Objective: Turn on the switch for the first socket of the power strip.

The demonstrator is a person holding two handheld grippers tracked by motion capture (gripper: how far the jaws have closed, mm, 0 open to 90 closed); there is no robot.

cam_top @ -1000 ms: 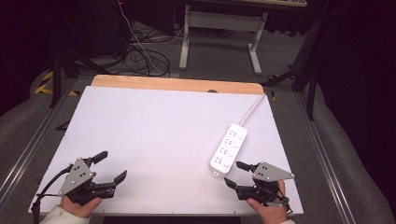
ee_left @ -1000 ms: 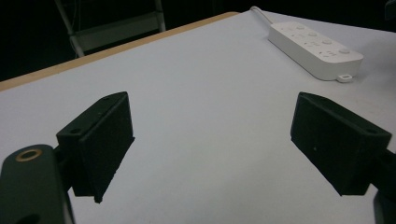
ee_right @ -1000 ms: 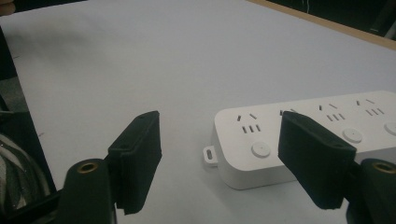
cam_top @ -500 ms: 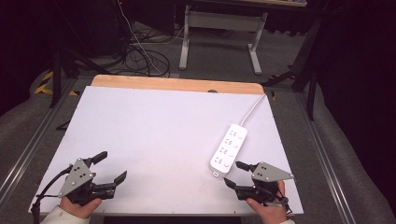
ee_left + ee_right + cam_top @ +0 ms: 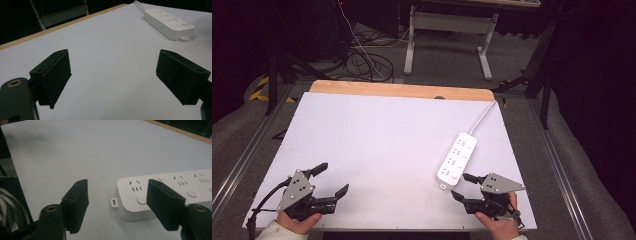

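Tools hovering low at the table's near edge.
My right tool, jaws just narrowing yet gaping on nothing, sits just short of the white power strip on the white table; left tool spread wide, well apart.

Near right part of table: power strip, lying flat, slanting from near-left to far-right, cord running off its far end toward the far right corner. Just before the strip's near end: right gripper, low at the near edge, pointing left and away, apart from the strip. At the near left corner, well apart from both: left gripper, pointing right and away, strip far ahead of it in the left gripper view. Between the two grippers: bare tabletop. Behind the table, on the floor: desk frame and cables.
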